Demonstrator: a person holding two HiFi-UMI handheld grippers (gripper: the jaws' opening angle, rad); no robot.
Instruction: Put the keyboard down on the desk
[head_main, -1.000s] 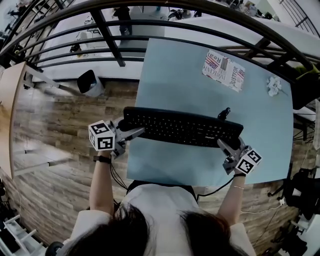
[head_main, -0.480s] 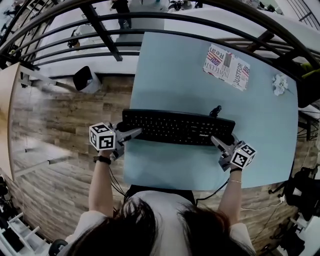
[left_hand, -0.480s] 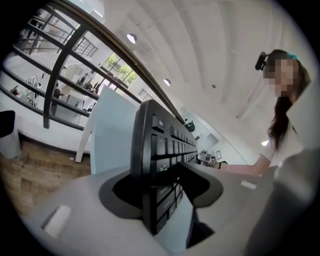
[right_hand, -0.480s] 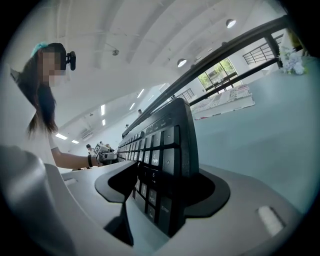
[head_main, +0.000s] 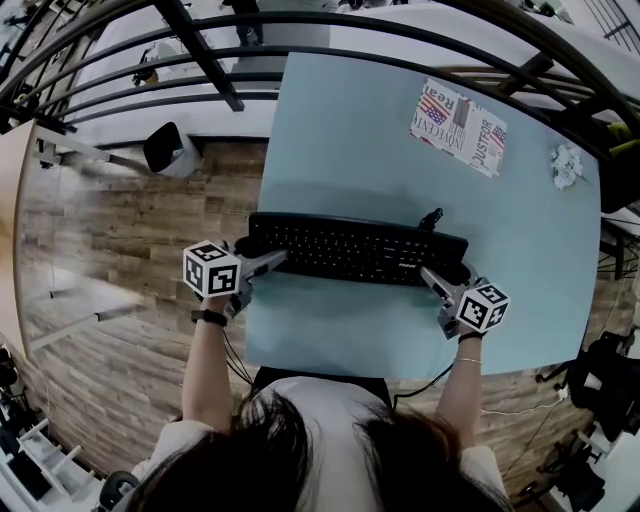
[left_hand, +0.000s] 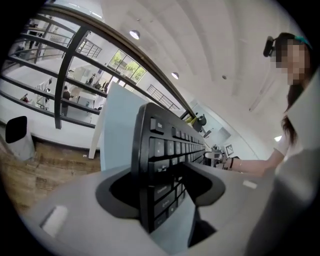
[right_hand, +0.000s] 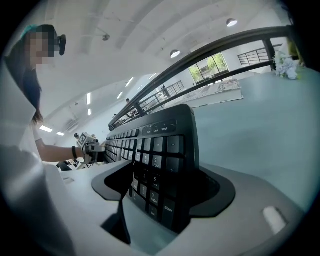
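Both ends of a black keyboard (head_main: 355, 250) sit between gripper jaws; the keyboard lies flat on the pale blue bench (head_main: 380, 140), near its front edge; the left gripper (head_main: 270, 261) straddles the keyboard's left end, its jaws opening, with a gap showing beside the keyboard; the right gripper (head_main: 433, 278) straddles the right end, jaws likewise opening and loose around it; a printed booklet (head_main: 458, 128) lies well apart, toward the bench's far right corner.
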